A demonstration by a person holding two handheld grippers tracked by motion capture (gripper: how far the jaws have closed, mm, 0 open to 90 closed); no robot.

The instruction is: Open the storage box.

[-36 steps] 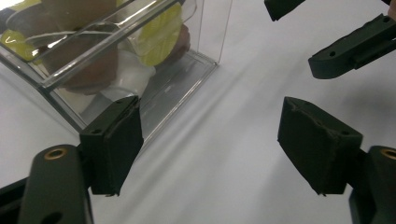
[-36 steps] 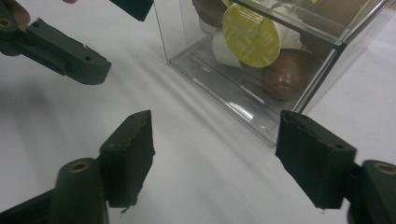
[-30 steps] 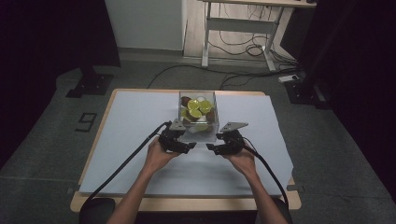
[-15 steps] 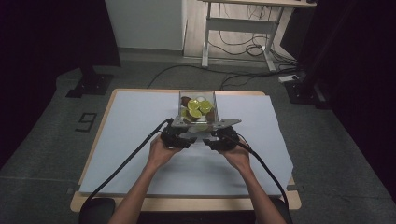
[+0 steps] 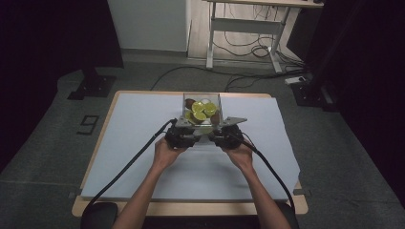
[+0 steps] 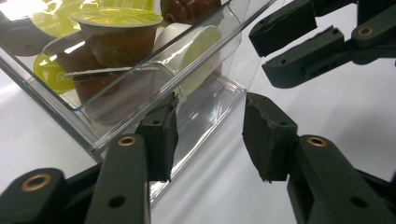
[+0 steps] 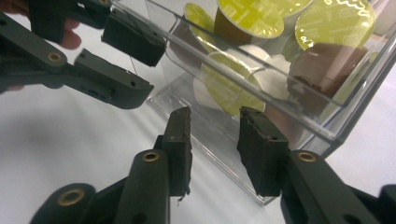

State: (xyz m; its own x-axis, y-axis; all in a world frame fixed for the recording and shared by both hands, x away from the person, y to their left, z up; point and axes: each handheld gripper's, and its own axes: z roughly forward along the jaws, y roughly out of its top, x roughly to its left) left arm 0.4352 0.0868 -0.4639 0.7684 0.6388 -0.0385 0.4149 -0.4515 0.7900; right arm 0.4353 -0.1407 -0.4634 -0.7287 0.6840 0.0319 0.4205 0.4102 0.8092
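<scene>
High view: the clear plastic box point(image 5: 202, 110) of coffee capsules point(image 5: 204, 109) stood on the white sheet point(image 5: 143, 129) covering the table point(image 5: 191, 208), at mid-width and toward the far edge. My left gripper point(image 5: 187, 135) and right gripper point(image 5: 223, 134) sat at its near side, one toward each near corner, well apart from every table edge. Open sheet lay to both sides and toward me, so there was room to draw the box back; behind it the sheet ran out sooner.

Left gripper view: my jaws had just been closing. One pad point(image 6: 161, 135) lay against the box's near wall point(image 6: 140, 100), the other point(image 6: 266, 135) stood apart over bare sheet with nothing pressing on it, so I record this gripper as parted, not gripping. The right gripper's jaws point(image 6: 299, 44) showed beyond, at the upper right.

Right gripper view: jaws likewise just closing, the two pads point(image 7: 180, 140) on either side of the lower front lip of the box point(image 7: 224, 135). I could see a gap at both pads (contact not confirmed), so I record it as not yet clamped.

Handling judgement: stiff, smooth acrylic, likely slippery under the pads and light, though the loose capsules would shift if it tilted. A thin wall or the front lip looked the best hold, kept level.
</scene>
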